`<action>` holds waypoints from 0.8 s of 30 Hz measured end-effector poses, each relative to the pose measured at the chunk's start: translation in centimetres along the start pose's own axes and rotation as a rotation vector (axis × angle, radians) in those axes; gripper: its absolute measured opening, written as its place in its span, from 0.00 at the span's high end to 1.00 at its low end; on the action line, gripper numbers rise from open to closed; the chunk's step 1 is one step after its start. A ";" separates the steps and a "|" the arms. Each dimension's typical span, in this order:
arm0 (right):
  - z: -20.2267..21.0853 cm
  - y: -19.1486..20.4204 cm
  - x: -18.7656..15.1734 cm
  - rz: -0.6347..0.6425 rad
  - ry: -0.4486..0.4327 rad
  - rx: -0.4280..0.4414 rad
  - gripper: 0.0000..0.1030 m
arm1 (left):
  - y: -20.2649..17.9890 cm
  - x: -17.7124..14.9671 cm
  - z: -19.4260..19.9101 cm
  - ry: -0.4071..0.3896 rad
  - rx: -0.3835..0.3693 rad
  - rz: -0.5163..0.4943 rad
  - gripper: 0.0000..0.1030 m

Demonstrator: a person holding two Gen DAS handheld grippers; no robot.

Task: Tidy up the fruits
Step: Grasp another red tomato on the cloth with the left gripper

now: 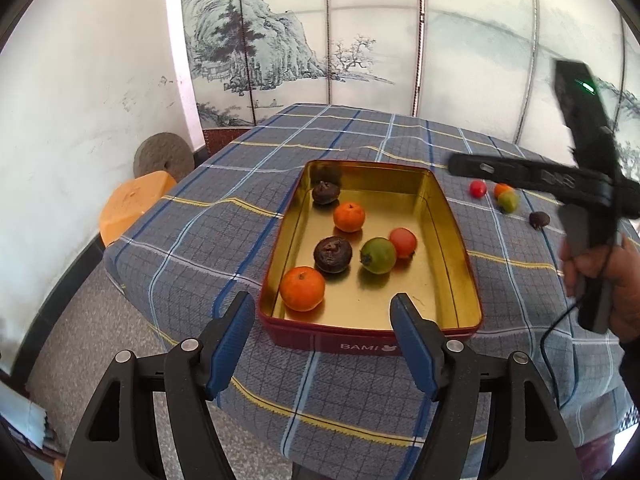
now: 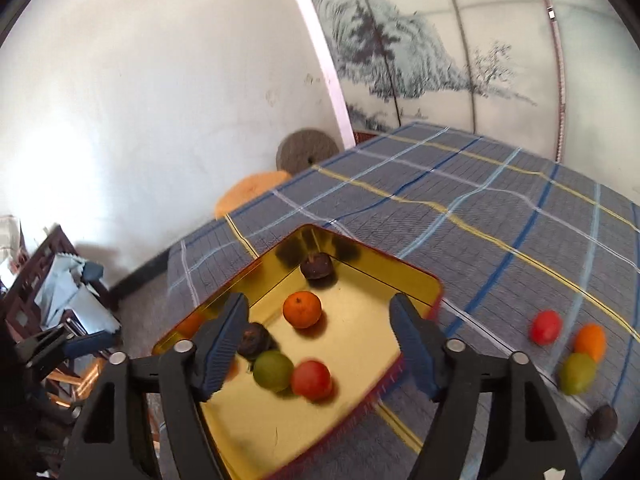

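A red tin with a gold inside (image 1: 456, 248) (image 2: 224, 432) sits on the plaid tablecloth. It holds two oranges (image 1: 302, 289), two dark wrinkled fruits (image 1: 333, 254), a green fruit (image 1: 378, 255) (image 2: 273, 370) and a red fruit (image 1: 403, 242) (image 2: 311, 379). On the cloth to its right lie a red fruit (image 2: 545, 327), an orange (image 2: 589, 341), a green fruit (image 2: 577, 373) and a dark fruit (image 2: 601, 422). My left gripper (image 1: 323, 320) is open and empty at the tin's near edge. My right gripper (image 2: 319, 324) is open and empty above the tin.
The table (image 1: 360, 136) stands by a white wall and a painted folding screen (image 1: 304, 32). An orange stool (image 1: 132, 208) and a round grey stone (image 1: 163, 157) stand beyond the table's left edge. Cluttered furniture (image 2: 48, 280) is at the far left.
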State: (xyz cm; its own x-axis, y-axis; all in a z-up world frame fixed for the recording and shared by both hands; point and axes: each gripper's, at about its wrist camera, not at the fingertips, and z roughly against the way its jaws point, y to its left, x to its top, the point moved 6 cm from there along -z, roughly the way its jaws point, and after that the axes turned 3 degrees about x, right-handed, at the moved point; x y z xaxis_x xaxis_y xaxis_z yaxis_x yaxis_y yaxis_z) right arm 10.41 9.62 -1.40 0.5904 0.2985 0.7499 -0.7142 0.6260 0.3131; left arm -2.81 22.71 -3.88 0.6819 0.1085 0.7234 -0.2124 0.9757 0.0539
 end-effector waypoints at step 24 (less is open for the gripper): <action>19.8 -24.1 -17.3 -0.437 0.154 -0.611 0.00 | -13.9 5.7 -2.4 0.057 -0.276 -0.243 0.31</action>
State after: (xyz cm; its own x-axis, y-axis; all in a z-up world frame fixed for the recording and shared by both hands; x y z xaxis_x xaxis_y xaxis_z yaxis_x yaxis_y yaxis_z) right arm 9.97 -24.88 -10.37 0.8491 0.0015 0.5283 -0.0957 0.9839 0.1509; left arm 5.69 10.23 -2.19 0.7286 -0.1297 0.6725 0.1517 0.9881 0.0263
